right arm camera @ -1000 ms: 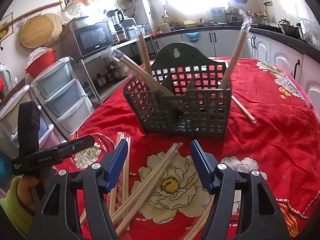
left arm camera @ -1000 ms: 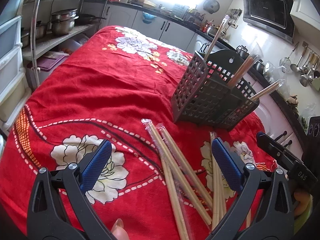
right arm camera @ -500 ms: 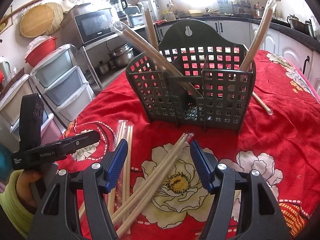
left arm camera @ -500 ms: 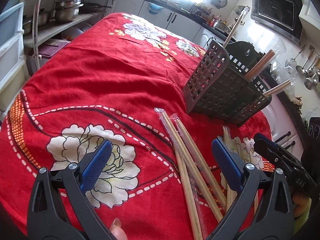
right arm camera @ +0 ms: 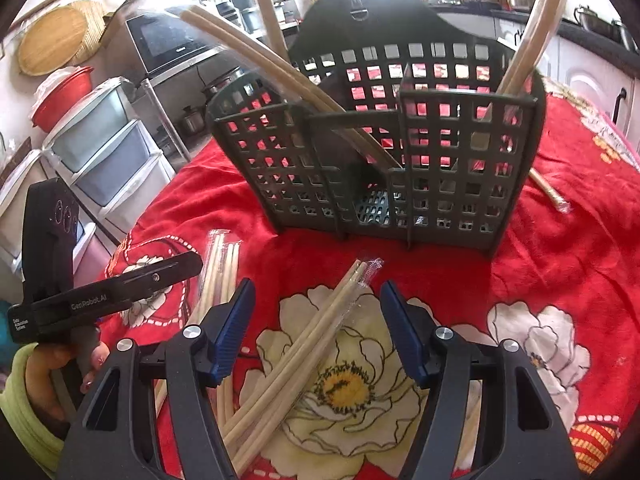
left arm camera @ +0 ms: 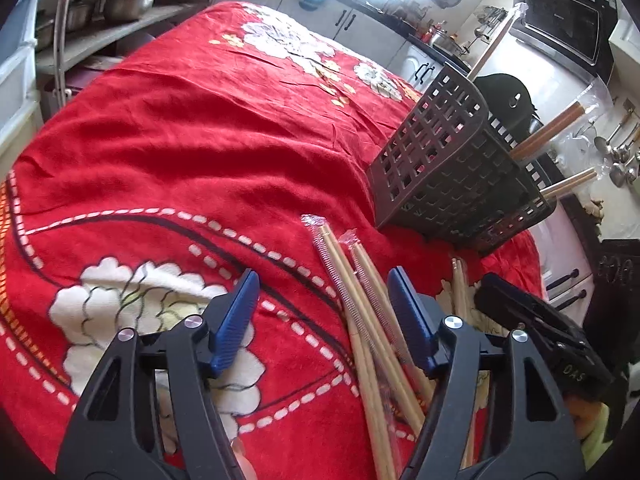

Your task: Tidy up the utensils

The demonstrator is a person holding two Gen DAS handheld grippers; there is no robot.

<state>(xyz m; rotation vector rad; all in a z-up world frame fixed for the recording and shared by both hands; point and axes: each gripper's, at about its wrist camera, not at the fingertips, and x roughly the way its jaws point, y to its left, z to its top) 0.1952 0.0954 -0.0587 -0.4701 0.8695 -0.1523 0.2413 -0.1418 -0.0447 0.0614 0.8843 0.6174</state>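
Chopsticks [left arm camera: 362,300] lie between the closing left tool [left arm camera: 322,316] pads.

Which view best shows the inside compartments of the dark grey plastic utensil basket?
The right wrist view: the dark grey plastic utensil basket faces it, dividers and wrapped chopsticks inside visible. The left wrist view shows the basket obliquely, mostly its side wall.
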